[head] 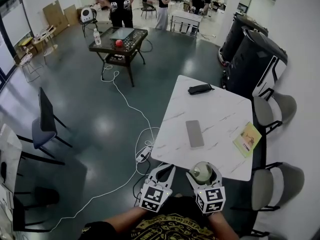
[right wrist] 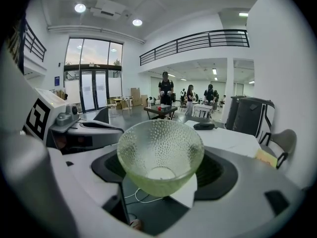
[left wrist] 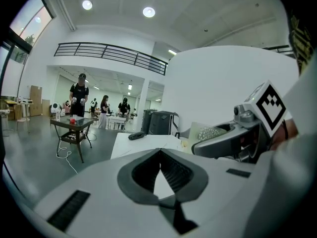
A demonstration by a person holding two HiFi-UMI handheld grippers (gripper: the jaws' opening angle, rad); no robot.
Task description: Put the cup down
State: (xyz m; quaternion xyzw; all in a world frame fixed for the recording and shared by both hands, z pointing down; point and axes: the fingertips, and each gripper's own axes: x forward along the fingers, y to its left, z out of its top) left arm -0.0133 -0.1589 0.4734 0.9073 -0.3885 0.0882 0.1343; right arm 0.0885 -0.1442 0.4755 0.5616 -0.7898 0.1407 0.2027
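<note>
A pale green dimpled glass cup [right wrist: 160, 155] sits upright between the jaws of my right gripper [right wrist: 161, 168], which is shut on it. In the head view the cup [head: 202, 171] hangs over the near edge of the white marble table [head: 220, 111], with the right gripper [head: 203, 174] around it. Just to its left, my left gripper [head: 162, 173] is off the table edge, over the floor. Its jaws meet at the tips with nothing between them [left wrist: 159, 150]. The left gripper view shows the cup [left wrist: 210, 132] in the right gripper at its right.
On the table lie a grey phone [head: 195, 133], a black case [head: 200, 89] and a yellow booklet [head: 247, 139]. Grey chairs [head: 274, 110] stand along its right side. A white cable and power strip [head: 142, 154] lie on the floor at left. People stand far back.
</note>
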